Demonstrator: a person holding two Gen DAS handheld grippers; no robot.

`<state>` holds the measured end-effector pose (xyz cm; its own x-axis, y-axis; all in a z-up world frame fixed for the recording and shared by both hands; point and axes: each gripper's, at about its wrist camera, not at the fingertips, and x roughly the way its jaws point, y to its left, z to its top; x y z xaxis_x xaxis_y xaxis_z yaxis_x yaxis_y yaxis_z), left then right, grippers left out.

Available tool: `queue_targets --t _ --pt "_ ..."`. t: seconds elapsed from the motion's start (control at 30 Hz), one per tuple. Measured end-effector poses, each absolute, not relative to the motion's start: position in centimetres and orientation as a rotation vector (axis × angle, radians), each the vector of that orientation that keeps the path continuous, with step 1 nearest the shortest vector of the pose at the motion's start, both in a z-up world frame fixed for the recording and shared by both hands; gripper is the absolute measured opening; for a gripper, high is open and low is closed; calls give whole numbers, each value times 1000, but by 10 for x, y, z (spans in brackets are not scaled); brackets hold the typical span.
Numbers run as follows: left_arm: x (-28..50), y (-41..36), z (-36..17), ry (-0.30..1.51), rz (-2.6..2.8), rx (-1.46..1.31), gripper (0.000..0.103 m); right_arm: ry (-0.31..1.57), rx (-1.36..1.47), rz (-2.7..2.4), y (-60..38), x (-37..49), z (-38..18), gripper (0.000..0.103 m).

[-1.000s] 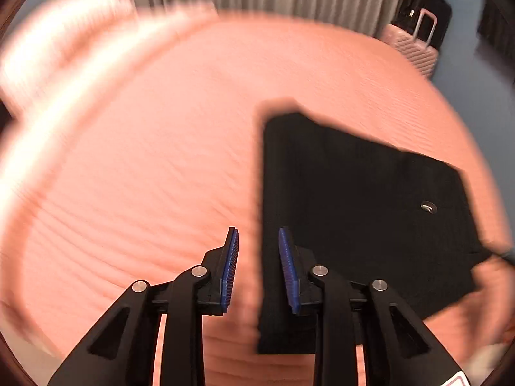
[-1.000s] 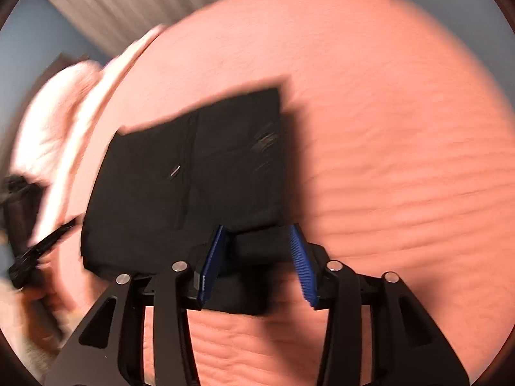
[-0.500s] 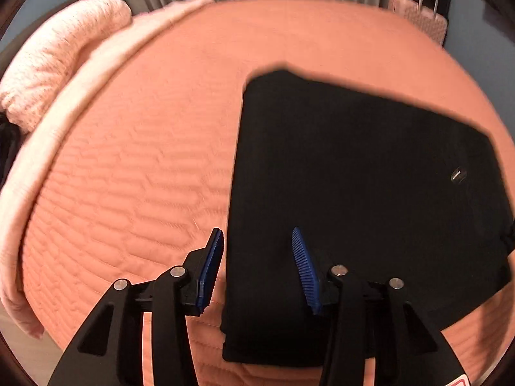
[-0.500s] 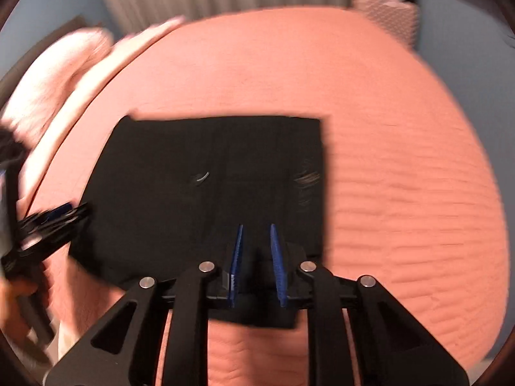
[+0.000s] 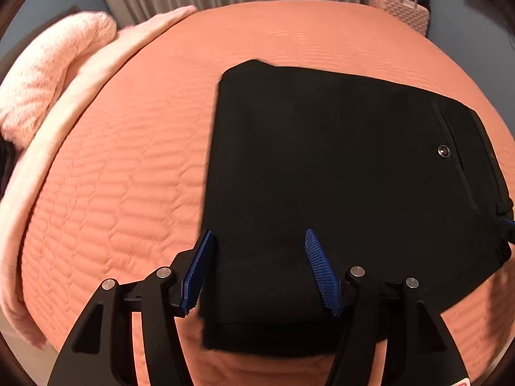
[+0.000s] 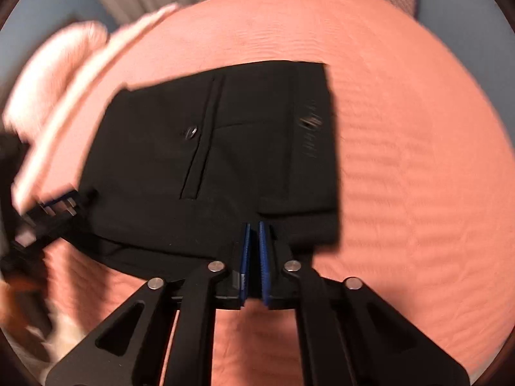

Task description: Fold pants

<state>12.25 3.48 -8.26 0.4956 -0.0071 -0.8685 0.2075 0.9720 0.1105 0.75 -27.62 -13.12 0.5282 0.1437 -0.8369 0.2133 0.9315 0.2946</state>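
Lying folded into a flat black rectangle on the salmon quilted bed (image 5: 122, 173), the pants (image 5: 338, 167) show a buttoned back pocket, the left claw (image 5: 257, 257) spread wide above their near edge, the right claw (image 6: 253, 251) pressed together at their hem.

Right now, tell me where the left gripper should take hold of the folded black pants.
Grip the near left corner of the folded black pants, coming in low from the bed's front edge. The stacked layers end there in a thick exposed edge, and the open left gripper already straddles it.
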Motion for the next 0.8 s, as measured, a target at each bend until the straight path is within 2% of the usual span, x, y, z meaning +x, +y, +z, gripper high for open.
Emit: queue_targets --t 0.07,0.1,0.17,0.27,0.37,0.53,0.6,0.63,0.7,0.73,0.8 --pt "125 57 -82 1068 -120 133 68 1044 291 -203 -287 -2 -126 8" --pt "123 67 -80 1077 -117 100 68 1030 264 -232 -294 -9 -120 8" --pt "119 71 -66 1068 -68 84 58 986 322 -200 -294 -16 -106 8" --pt "108 63 -37 995 -103 56 59 947 295 -107 -272 -11 -91 8" --pt "120 30 -24 954 -165 107 59 917 240 8 -231 31 -82 8" --pt "207 -20 -22 921 -171 234 62 923 196 62 -205 133 -80 9" --pt "247 -33 -47 1006 -140 300 62 990 149 79 -199 158 -95 12" --pt "262 -31 -65 1056 -107 340 66 1045 122 78 -202 171 -111 13" --pt "287 -14 -79 1097 -140 285 77 1074 170 105 -229 176 -131 9" --pt "299 -4 -77 1106 -130 243 79 1063 264 112 -247 175 -133 4" --pt "315 17 -62 1072 -71 179 70 1025 330 38 -267 167 -123 0"
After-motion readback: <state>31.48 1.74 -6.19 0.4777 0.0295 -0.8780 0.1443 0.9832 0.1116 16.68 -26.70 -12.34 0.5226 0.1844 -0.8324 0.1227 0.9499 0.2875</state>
